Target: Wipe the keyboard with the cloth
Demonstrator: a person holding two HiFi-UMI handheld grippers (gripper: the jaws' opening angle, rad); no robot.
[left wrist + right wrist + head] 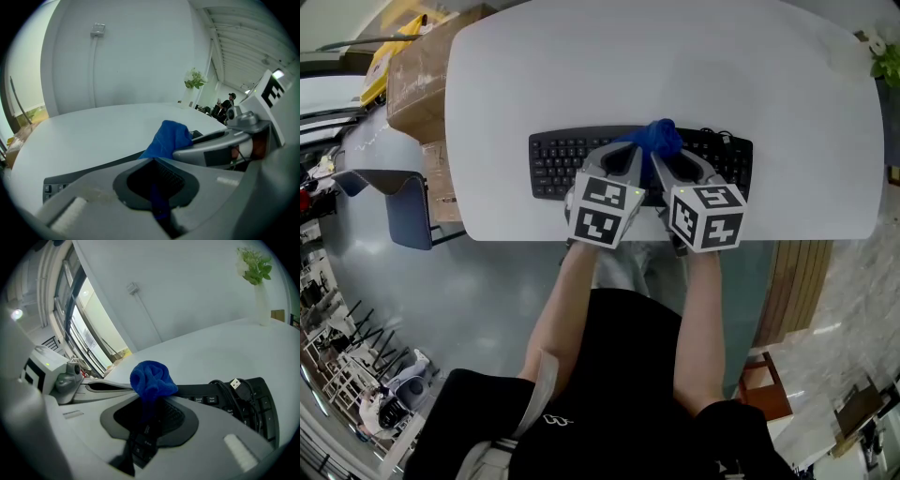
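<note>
White table (534, 84) carries the black keyboard (553, 164) near the edge closest to the person. Both forearms reach forward side by side, with the left gripper (630, 159) and right gripper (680, 164) angled inward so their tips meet over the keyboard's middle. Each has its jaws closed down on the blue cloth (658, 138), which stands bunched in a lump above the keys rather than lying flat. Bunched like that, it would probably touch few keys on a pass, and if the two grippers pulled apart one could lose its pinch. A loose USB cable (243, 394) lies coiled on the keyboard's right end, where a sweep could snag and drag it.
</note>
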